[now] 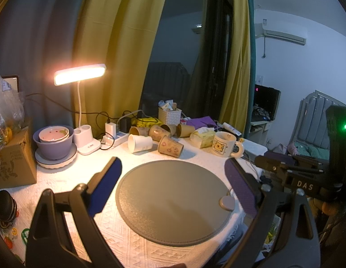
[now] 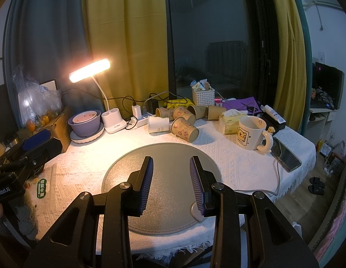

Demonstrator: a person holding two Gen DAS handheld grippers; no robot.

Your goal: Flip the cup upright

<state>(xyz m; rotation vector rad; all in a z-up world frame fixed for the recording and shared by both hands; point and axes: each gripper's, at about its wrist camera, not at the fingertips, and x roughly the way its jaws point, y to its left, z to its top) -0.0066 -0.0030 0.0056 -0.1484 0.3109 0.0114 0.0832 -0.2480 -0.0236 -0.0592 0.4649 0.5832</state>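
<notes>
Several paper cups lie on their sides at the back of the table: a white cup (image 1: 140,143) (image 2: 158,124), a brown patterned cup (image 1: 170,149) (image 2: 184,129) beside it, and more brown cups (image 1: 160,131) (image 2: 184,111) behind. A white cartoon mug (image 1: 225,144) (image 2: 252,132) stands upright at the right. My left gripper (image 1: 173,165) is open and empty above the round grey mat (image 1: 173,205). My right gripper (image 2: 171,159) is open and empty above the same mat (image 2: 168,151). No gripper touches a cup.
A lit desk lamp (image 1: 80,74) (image 2: 89,70), purple bowls (image 1: 53,143) (image 2: 85,122), a power strip with chargers (image 1: 112,137), a tissue pack (image 1: 203,137) (image 2: 231,122), a white basket (image 2: 203,97) and a cardboard box (image 1: 14,158) ring the table. A phone (image 2: 287,155) lies at the right edge.
</notes>
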